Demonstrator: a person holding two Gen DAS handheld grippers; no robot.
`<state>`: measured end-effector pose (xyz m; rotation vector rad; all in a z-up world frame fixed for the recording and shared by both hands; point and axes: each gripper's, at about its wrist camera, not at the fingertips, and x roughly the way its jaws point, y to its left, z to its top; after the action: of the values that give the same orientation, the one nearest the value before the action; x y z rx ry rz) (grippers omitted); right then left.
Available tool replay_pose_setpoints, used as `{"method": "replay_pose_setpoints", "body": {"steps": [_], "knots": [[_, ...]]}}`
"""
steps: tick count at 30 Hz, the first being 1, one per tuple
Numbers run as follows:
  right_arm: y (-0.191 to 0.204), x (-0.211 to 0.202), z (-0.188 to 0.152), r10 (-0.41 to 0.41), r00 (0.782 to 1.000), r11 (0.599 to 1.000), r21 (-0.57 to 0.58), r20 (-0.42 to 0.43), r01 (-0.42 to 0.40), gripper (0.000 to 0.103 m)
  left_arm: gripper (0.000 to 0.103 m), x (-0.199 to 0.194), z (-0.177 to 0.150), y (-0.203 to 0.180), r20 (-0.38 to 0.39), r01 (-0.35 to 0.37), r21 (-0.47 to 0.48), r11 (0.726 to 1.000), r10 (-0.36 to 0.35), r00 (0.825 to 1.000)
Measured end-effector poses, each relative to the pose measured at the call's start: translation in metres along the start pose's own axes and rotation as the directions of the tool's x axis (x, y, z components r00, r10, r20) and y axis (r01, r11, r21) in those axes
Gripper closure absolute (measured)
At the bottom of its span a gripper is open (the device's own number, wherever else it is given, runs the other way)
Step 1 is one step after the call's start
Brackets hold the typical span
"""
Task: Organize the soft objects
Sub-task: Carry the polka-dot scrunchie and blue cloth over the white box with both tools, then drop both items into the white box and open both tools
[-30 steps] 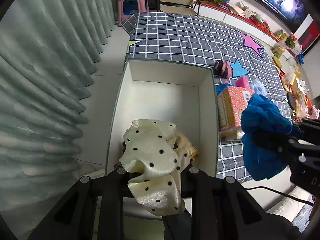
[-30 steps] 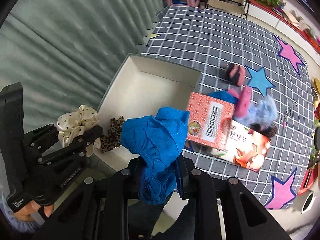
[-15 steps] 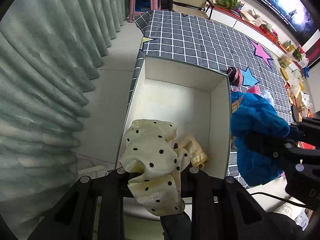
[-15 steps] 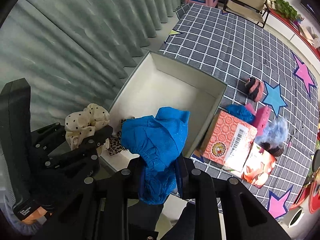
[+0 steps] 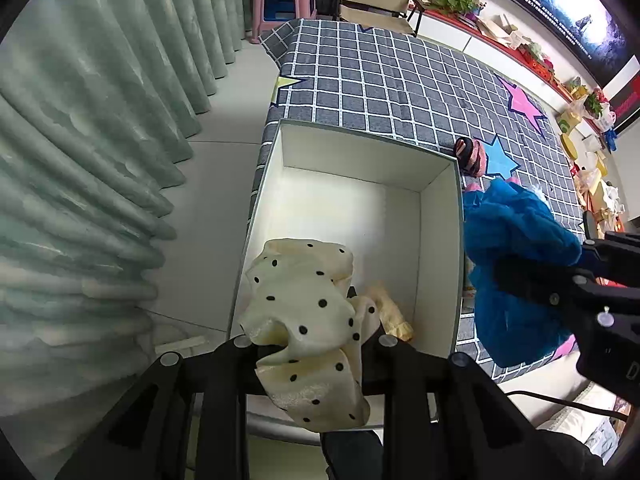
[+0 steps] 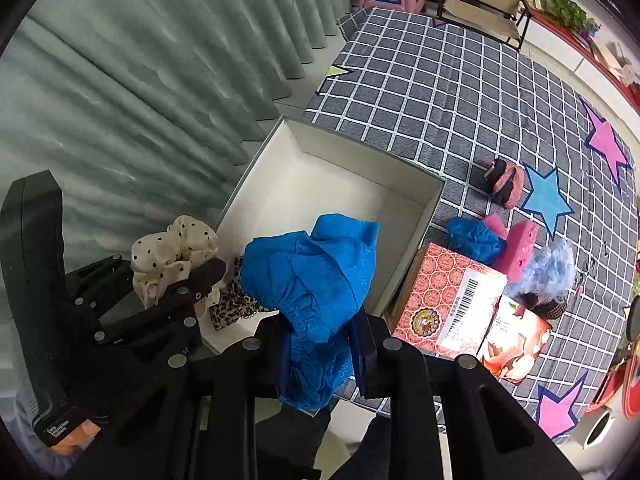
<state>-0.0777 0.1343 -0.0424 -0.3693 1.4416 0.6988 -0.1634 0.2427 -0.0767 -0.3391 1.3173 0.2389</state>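
Nearest the lens, at the bottom centre of the left wrist view, the left hand-held gripper [image 5: 310,354] was clamped on a cream polka-dot scrunchie [image 5: 308,312], its satin folds bulging up over the near end of the white box [image 5: 440,248]. It looked almost weightless and slippery, so pinching the gathered elastic core seemed wiser than a loose frill. Low in the right wrist view, the right hand-held gripper [image 6: 320,344] was closed on a crumpled blue cloth [image 6: 312,276], limp and light, sagging below the fingers; a bunched middle fold looked the safest hold. Just beyond, a leopard-print scrunchie [image 6: 232,308] lay inside the box's near corner. Farther right on the checked rug [image 6: 440,80] sat a red patterned carton [image 6: 440,300], a smaller blue bundle [image 6: 474,236] and a pink sponge [image 6: 520,244].
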Motion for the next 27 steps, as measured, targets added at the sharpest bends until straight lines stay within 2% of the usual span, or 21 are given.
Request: {"method": "replay_pose_setpoints", "body": {"steps": [8, 27], "knots": [[-0.006, 0.005, 0.018, -0.014, 1.0, 1.0, 0.007, 0.004, 0.014, 0.078, 0.075, 0.013, 0.012, -0.006, -0.019, 0.004, 0.001, 1.0, -0.004, 1.0], [-0.015, 0.027, 0.036, -0.001, 0.999, 0.999, 0.042, -0.034, 0.002, 0.078, 0.074, 0.04, 0.026, -0.011, -0.075, 0.015, -0.018, 1.0, -0.017, 0.997]]}}
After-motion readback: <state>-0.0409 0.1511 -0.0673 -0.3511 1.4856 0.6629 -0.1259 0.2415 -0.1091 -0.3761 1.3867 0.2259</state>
